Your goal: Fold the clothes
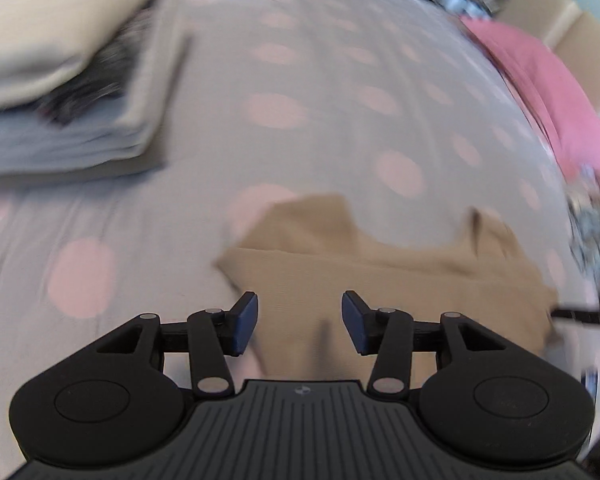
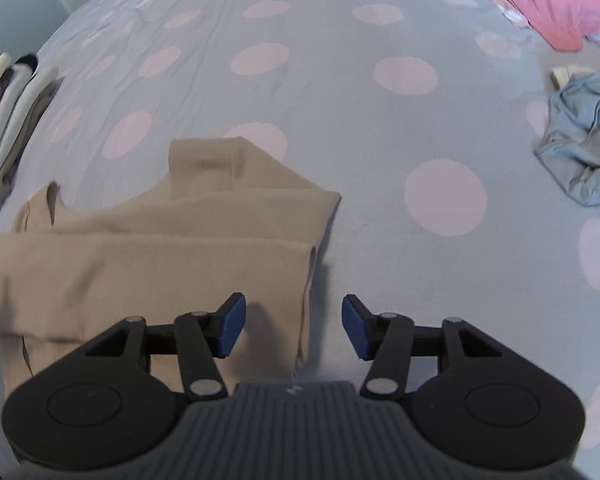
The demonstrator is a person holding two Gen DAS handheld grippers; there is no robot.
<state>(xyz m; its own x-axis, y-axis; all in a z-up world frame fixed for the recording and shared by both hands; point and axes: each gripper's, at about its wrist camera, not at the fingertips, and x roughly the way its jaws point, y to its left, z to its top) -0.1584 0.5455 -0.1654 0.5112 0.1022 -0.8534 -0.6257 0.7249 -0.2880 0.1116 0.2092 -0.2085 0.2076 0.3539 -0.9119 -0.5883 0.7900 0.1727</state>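
Here, ribbed tan top (image 2: 156,240) (half-folded) on dotted sheet (image 2: 340,120), left gripper (image 1: 299,322) and right gripper (image 2: 293,326) released

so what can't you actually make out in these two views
- Folded stack, left wrist view: motion blur; layers can't be counted.
- Beige top, both views: near hem hidden behind each tool body.
- Blue garment, right wrist view: crumpled at the frame edge; type unclear.
- Patterned item, left wrist view: smeared at the frame edge.

Left tongs (image 1: 299,322) and right tongs (image 2: 293,326), both wide apart, nothing between their blue pads.
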